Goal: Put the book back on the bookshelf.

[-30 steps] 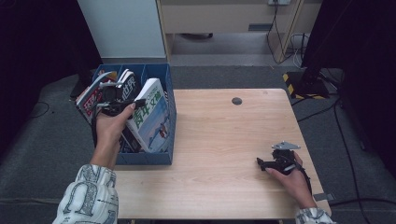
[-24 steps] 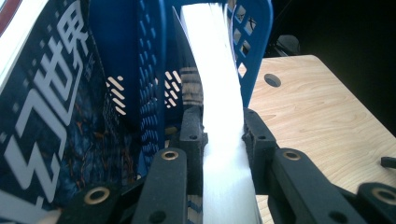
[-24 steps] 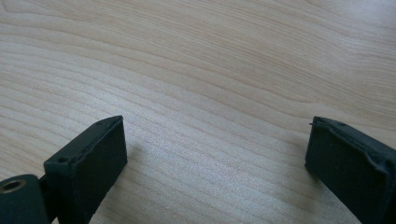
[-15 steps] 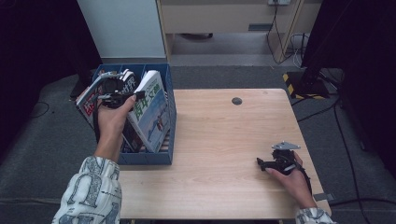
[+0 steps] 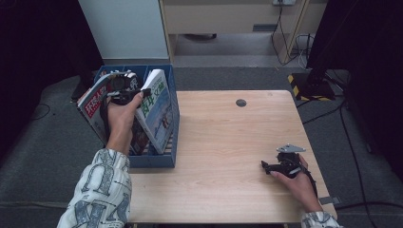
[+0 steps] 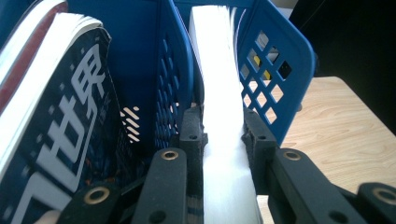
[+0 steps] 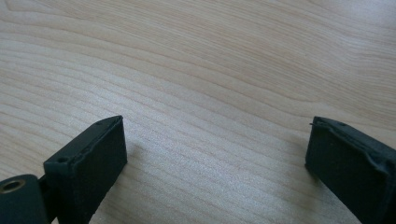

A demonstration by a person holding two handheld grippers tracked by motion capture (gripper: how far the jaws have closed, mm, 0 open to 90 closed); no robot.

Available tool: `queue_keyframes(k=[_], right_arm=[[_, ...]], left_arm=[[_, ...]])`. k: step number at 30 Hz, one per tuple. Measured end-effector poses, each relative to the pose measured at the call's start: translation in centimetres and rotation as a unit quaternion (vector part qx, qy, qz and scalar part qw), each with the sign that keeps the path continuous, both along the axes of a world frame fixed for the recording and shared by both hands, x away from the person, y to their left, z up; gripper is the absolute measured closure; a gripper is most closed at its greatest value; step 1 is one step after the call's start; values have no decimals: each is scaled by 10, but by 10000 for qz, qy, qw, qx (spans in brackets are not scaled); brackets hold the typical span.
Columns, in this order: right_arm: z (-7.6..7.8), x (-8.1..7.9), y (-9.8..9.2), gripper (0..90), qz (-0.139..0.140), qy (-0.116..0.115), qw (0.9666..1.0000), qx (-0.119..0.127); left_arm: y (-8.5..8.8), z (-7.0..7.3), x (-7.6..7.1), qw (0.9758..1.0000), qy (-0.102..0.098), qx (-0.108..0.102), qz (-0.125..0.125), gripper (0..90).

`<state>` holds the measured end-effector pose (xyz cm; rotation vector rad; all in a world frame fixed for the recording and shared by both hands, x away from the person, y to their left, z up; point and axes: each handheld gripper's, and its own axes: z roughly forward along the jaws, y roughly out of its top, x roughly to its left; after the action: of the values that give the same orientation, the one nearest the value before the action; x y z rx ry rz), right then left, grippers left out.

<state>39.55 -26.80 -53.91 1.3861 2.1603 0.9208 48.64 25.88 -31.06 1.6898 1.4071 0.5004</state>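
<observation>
L gripper (image 6: 223,135): jaws clamped on white page edge of book (image 6: 219,93), nothing else between them. Book upright in right-hand slot of blue file rack (image 5: 172,114) at table's left edge. Magazine (image 5: 92,102) in neighbouring slot, leaning. R gripper (image 7: 217,154): jaws wide apart, empty, resting on wooden table (image 5: 228,142), well apart from rack.

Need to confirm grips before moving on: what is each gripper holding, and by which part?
Left gripper clamps the book by its white page edge, inside the blue file box. Right gripper is open over the table, holding nothing.
</observation>
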Motion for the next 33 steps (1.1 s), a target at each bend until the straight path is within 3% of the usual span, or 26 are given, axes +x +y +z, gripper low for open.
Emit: queue_keyframes(k=[8,33], right_arm=[[0,-2,0,56,37,28,10000,-10],[0,-3,1,54,29,6,10000,1]], left_arm=[[-8,-3,3,10000,-23,-30,3,731],[-2,-4,1,10000,-20,23,84,725]])
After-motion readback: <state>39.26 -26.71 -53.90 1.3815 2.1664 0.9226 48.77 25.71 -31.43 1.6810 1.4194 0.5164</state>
